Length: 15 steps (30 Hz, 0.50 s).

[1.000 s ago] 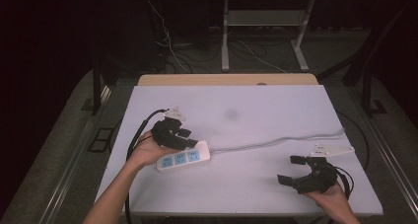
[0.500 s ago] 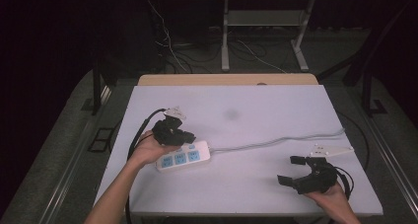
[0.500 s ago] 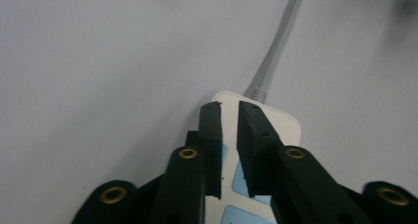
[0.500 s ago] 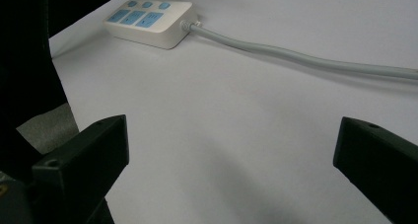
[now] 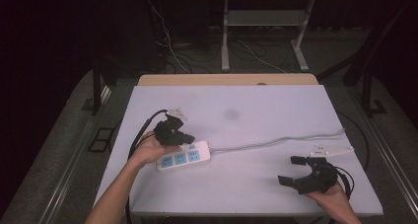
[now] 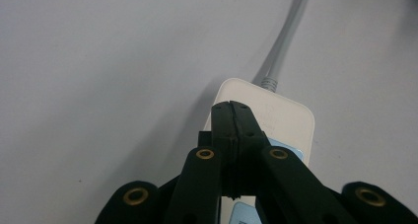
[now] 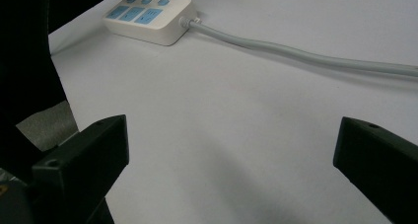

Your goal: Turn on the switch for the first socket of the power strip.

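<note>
A white power strip (image 5: 183,157) with blue sockets lies on the white table (image 5: 256,110) at the left. Its grey cable (image 5: 281,141) runs right across the table. My left gripper (image 5: 186,139) hovers over the strip's cable end, jaws pressed together with nothing between them. The left gripper view has the shut tips (image 6: 232,111) just above the white strip (image 6: 288,118), near where the cable (image 6: 286,36) enters. My right gripper (image 5: 292,170) rests at the table's front right, jaws wide apart. The right gripper view has the strip (image 7: 148,18) and cable (image 7: 296,54) far ahead.
A dark floor surrounds the table, with metal stand legs (image 5: 226,41) and loose cables (image 5: 167,41) behind it. A wooden edge (image 5: 226,79) borders the table's far side. A faint grey smudge (image 5: 230,115) marks the table's middle.
The left gripper has shifted slightly toward the strip's cable end. The right gripper has stayed in place, open.
</note>
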Motion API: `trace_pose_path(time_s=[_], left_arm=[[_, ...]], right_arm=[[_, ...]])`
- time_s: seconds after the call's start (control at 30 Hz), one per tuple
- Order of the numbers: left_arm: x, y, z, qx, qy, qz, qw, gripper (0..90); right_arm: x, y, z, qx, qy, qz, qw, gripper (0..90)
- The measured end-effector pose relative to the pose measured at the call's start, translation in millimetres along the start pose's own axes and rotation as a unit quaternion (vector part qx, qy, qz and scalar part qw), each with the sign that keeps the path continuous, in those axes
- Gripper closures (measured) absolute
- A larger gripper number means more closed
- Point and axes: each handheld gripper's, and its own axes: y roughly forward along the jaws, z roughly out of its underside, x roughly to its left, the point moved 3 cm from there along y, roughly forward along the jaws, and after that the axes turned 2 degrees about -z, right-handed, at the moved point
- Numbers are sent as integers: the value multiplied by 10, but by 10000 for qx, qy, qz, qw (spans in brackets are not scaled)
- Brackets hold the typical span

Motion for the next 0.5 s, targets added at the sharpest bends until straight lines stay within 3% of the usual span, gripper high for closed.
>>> trace_pose_path(time_s=[0.33,0.5], left_arm=[[3,93,50,263,88,25,9996,891],[25,107,84,145,-91,108,9998,891]], right_arm=[[1,2,3,25,-17,-10,10000,2],[11,3,3,44,-38,-49,10000,2]])
